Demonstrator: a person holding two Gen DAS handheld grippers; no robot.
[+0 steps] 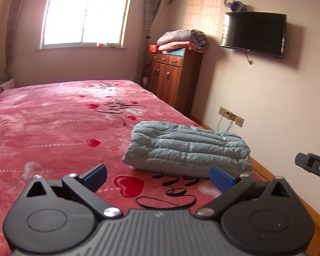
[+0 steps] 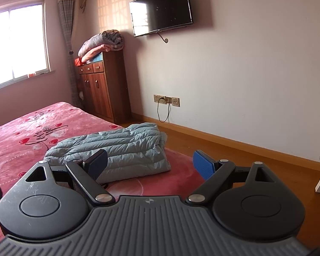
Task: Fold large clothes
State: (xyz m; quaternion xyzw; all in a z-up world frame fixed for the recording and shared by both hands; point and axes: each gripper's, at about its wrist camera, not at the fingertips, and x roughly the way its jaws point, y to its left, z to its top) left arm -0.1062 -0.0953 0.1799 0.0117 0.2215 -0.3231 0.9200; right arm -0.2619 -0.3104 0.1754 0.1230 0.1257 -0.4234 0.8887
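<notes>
A grey-green quilted down jacket (image 1: 187, 147) lies folded into a compact bundle near the right edge of the bed; it also shows in the right wrist view (image 2: 115, 151). My left gripper (image 1: 159, 178) is open and empty, held a little above the bed just in front of the bundle. My right gripper (image 2: 150, 165) is open and empty, also just short of the bundle, with its left finger in front of the jacket. The tip of the right gripper (image 1: 313, 165) shows at the right edge of the left wrist view.
The bed has a pink blanket (image 1: 53, 123) with red hearts. A wooden cabinet (image 1: 170, 76) with folded blankets (image 1: 183, 39) on top stands by the wall. A TV (image 2: 160, 8) hangs on the wall. Wooden floor (image 2: 234, 155) lies right of the bed.
</notes>
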